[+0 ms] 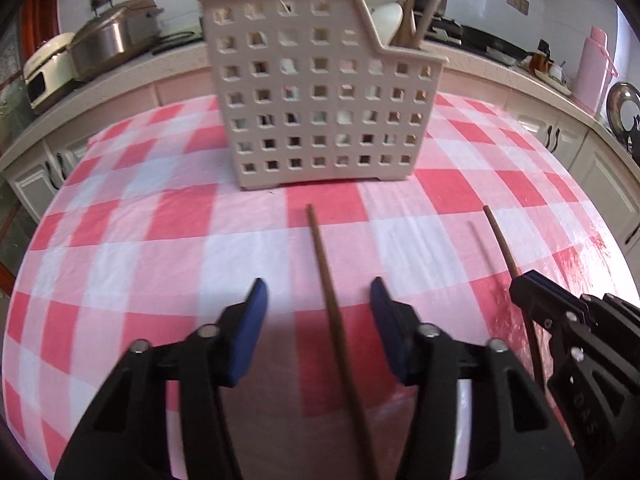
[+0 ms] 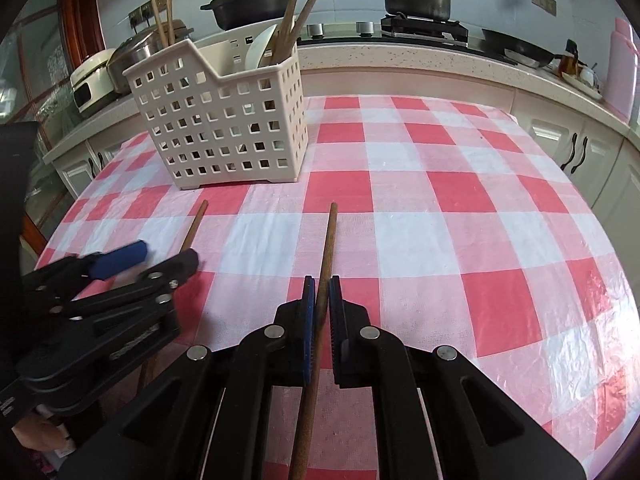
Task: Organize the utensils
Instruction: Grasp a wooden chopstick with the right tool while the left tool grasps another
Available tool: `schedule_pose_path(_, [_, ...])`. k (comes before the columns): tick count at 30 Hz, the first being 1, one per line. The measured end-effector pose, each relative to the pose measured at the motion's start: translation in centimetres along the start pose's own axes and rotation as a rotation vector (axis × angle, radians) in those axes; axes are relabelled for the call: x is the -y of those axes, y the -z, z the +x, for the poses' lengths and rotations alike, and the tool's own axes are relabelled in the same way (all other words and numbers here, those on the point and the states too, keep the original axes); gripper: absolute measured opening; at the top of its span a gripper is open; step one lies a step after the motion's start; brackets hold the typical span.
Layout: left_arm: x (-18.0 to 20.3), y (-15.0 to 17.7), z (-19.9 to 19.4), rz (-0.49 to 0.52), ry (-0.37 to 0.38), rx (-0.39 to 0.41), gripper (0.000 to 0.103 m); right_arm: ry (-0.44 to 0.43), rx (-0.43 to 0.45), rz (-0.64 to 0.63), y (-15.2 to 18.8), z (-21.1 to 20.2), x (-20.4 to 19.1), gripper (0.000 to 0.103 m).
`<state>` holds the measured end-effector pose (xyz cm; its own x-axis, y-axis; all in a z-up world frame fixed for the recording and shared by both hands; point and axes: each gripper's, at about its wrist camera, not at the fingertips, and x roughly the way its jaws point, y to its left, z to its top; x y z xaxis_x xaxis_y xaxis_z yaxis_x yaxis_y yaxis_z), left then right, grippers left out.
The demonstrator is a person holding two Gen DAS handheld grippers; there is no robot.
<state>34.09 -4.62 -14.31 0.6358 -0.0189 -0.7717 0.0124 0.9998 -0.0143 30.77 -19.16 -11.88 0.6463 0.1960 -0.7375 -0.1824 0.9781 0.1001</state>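
A cream perforated utensil holder [image 1: 320, 96] stands at the far side of the checked table; it also shows in the right wrist view [image 2: 228, 120] with wooden utensils and a white spoon inside. My left gripper [image 1: 318, 300] is open, its blue pads either side of a brown wooden chopstick [image 1: 330, 292] that lies between them. My right gripper [image 2: 322, 300] is shut on a second wooden chopstick [image 2: 326, 252], which points toward the holder. In the left wrist view the right gripper [image 1: 532, 292] sits at the right with its chopstick [image 1: 500, 240]. The left gripper [image 2: 156, 256] shows at the left of the right wrist view.
The table has a red and white checked cloth [image 2: 440, 216]. Behind it a counter carries a rice cooker [image 2: 94, 80], black pots [image 2: 256, 0], a stove [image 2: 420, 24], a pan [image 2: 520, 50] and a pink flask [image 1: 592, 68].
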Motion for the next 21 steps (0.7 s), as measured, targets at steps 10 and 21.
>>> schedule_pose_path(10, [-0.3,0.0,0.1,0.001,0.036,-0.004,0.007,-0.03,0.017,0.019,0.1,-0.3,0.4,0.007])
schedule_pose_path(21, [-2.6,0.9,-3.8,-0.047,0.063,0.078,0.006,-0.081,0.091,0.034,0.1,-2.9,-0.3,0.006])
